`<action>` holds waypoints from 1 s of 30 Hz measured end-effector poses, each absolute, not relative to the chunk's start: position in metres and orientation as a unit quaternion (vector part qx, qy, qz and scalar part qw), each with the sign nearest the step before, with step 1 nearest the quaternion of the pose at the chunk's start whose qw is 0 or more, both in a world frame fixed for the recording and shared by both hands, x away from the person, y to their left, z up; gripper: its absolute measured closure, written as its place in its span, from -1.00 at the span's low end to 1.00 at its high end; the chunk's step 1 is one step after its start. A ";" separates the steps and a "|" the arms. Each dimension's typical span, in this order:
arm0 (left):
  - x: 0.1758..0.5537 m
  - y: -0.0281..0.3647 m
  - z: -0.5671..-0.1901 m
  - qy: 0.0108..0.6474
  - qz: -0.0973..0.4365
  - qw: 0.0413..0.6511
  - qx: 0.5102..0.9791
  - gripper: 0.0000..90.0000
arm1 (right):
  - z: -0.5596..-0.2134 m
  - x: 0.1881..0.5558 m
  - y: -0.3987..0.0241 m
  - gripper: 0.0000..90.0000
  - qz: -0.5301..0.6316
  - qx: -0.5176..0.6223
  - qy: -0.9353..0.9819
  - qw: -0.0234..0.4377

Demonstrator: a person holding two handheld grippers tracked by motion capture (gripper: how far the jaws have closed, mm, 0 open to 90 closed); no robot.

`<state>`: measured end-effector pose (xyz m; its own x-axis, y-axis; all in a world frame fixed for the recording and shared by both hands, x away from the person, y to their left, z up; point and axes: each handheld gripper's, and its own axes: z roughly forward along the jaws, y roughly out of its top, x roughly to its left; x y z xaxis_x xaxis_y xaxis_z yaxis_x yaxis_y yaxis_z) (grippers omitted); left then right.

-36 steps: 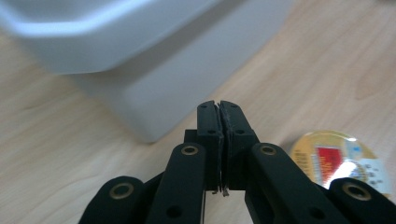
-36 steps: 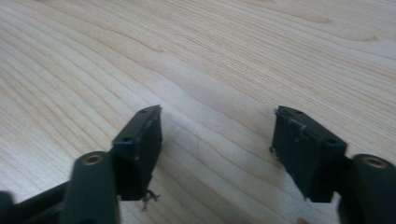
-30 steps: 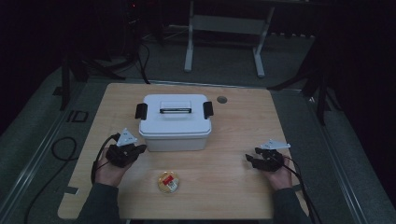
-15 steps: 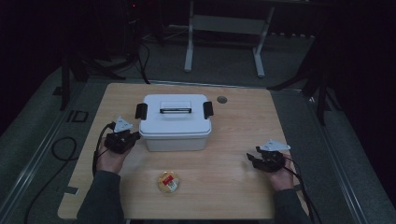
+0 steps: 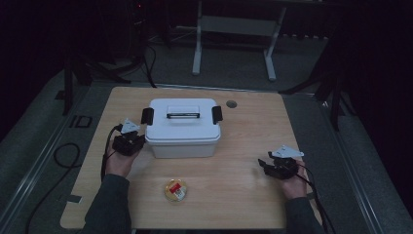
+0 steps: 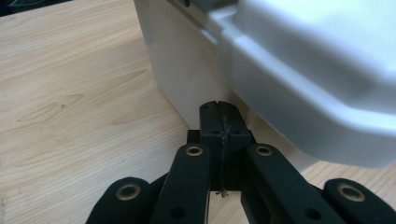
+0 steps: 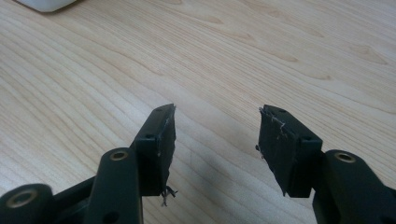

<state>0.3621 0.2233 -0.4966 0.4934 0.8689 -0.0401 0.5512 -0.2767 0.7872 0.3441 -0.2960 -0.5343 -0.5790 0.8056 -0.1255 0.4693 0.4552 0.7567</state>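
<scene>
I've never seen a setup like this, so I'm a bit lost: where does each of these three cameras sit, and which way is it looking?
High view: above the person's side, looking forward and down on the light wooden table; both forearms, the left gripper and the right gripper show.
Left gripper view: rides the left gripper, jaws shut, facing the white plastic lidded box close up.
Right gripper view: rides the right gripper, jaws open over bare tabletop.
Shared: the box shows in the high and left gripper views.

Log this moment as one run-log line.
left hand-held gripper: shut, empty, at white box left side | right hand-held gripper: open, empty, over table | box lid on | round container untouched
</scene>
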 end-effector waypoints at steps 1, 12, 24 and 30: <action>0.363 0.223 -0.497 0.459 0.203 0.391 0.771 1.00 | -0.534 0.344 -0.296 0.01 0.347 0.390 0.818 0.242; 0.377 0.211 -0.499 0.445 0.202 0.390 0.780 1.00 | -0.535 0.345 -0.295 0.00 0.349 0.387 0.819 0.240; 0.385 0.185 -0.496 0.427 0.188 0.402 0.788 1.00 | -0.528 0.348 -0.288 0.01 0.355 0.377 0.821 0.242; 0.381 0.174 -0.497 0.415 0.184 0.403 0.795 1.00 | -0.525 0.353 -0.282 0.00 0.358 0.373 0.821 0.241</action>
